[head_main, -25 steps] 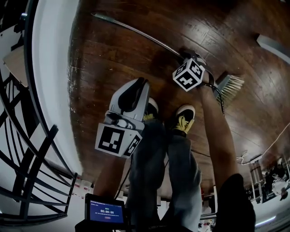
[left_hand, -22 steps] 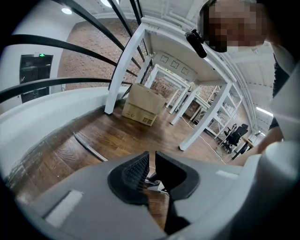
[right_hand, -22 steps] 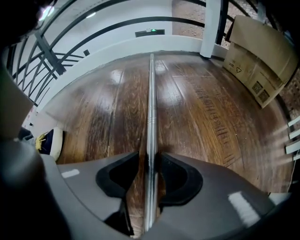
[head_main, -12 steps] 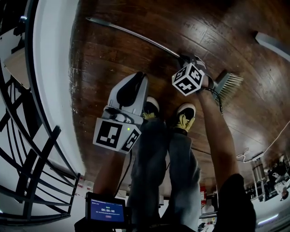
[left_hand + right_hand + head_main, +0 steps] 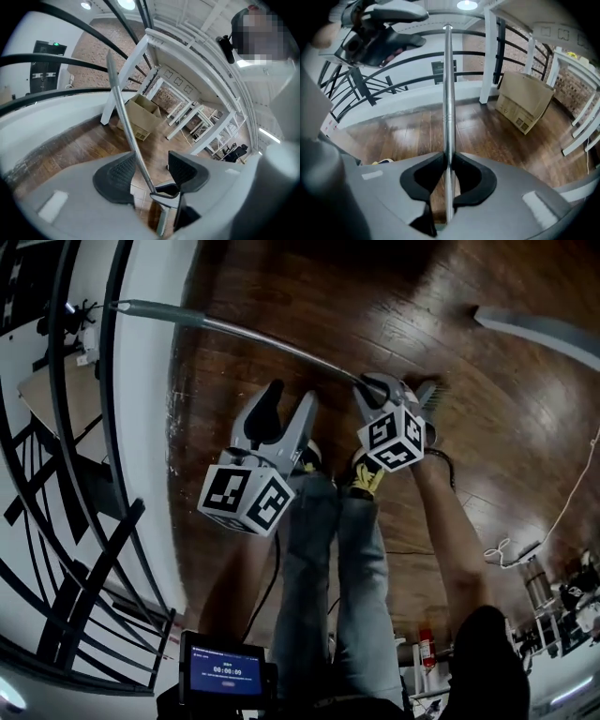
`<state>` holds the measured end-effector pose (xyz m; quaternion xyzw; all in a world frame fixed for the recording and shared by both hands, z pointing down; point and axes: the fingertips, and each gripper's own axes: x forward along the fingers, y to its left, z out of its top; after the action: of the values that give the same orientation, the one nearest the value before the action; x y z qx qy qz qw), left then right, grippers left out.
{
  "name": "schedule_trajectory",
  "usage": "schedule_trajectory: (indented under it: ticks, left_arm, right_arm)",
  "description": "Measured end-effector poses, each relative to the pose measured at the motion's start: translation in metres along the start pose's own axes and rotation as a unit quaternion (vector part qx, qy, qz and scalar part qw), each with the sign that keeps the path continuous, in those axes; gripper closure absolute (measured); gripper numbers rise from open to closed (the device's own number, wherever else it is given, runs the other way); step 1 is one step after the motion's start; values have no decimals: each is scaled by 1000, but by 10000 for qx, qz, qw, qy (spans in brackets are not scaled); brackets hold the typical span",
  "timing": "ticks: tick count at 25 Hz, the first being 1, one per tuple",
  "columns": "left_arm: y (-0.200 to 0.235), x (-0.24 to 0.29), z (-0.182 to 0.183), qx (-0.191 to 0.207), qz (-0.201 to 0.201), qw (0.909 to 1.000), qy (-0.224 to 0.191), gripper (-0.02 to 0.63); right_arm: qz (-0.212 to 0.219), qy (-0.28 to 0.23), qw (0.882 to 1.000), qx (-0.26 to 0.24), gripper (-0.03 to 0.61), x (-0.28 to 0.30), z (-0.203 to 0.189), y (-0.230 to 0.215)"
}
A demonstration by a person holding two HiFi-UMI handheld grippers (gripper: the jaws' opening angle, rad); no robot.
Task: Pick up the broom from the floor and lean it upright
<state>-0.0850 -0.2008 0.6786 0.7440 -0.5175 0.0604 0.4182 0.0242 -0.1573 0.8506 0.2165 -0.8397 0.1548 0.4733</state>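
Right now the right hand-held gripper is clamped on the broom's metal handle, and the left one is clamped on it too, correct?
No. The left hand-held gripper is not clamped: its jaws have just been opening and stand apart, the broom handle showing in the gap ungripped, per the left gripper view. The right hand-held gripper is clamped on it.

Site note: I'm working in a loft-style workshop or studio. Evidence: dark wooden plank floor (image 5: 281, 296), brown brick wall (image 5: 89, 42), curved black metal railing (image 5: 94, 549), white timber posts (image 5: 490, 51), brown cardboard box (image 5: 525, 101), white work tables (image 5: 197, 126), black office chairs (image 5: 236, 152).
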Motion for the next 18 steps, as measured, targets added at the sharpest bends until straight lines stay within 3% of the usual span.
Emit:
schedule_trajectory:
  ticks: [4, 7, 9, 12, 15, 18]
  left_arm:
    - [-27, -4, 26, 228, 177, 9994, -192, 314]
    - [-53, -6, 52, 410, 34, 9981, -456, 318]
    - [-76, -8, 72, 692, -170, 9956, -616, 350]
    - [-124, -11, 95, 1292, -500, 9880, -680, 514]
    - [-168, 5, 95, 1737, -848, 9798, -508, 517]
    - [-204, 44, 92, 2288, -1292, 9645, -275, 517]
  right_arm:
    - [-105, -331, 9994, 72, 502, -43, 20, 1]
    - [-184, -477, 9986, 106, 500, -69, 31, 3]
    - [-292, -591, 9977, 132, 500, -85, 41, 5]
    - [-438, -733, 9958, 326, 499, -111, 53, 6]
    - [-560, -856, 9897, 1003, 499, -129, 46, -5]
    - [-873, -1147, 9729, 1810, 499, -129, 40, -37]
